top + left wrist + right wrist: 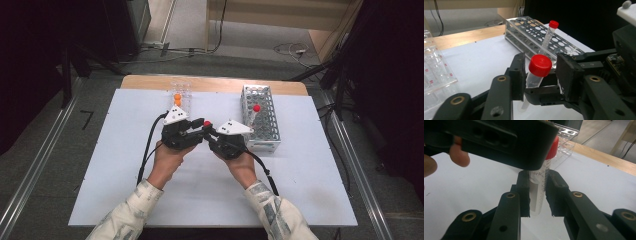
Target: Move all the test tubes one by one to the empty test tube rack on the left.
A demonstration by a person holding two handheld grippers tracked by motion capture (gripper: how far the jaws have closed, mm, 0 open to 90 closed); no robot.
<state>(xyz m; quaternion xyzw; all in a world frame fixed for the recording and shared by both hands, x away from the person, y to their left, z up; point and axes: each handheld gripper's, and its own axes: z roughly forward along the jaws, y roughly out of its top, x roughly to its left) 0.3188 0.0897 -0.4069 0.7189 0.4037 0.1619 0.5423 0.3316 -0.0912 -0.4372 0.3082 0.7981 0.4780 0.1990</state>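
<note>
A clear tube with a red cap (540, 65) stands upright over the white table (125, 170), about midway between the two hands. My right gripper (537, 195) is shut on the tube's printed body (539, 187). My left gripper (540, 72) comes in from the other side, its pads flanking the red cap with a thin gap on each side. In the high view the left gripper (200, 128) and right gripper (209, 132) meet tip to tip under the cap (207, 123). One black jaw of the left gripper hides most of the cap in the right gripper view.
A metal tube rack (260, 120) stands to the right with one red-capped tube (256, 108) leaning in it. A clear rack (180, 92) with orange-capped tubes (177, 98) sits at the back. The wooden table edge (210, 82) runs behind both.
</note>
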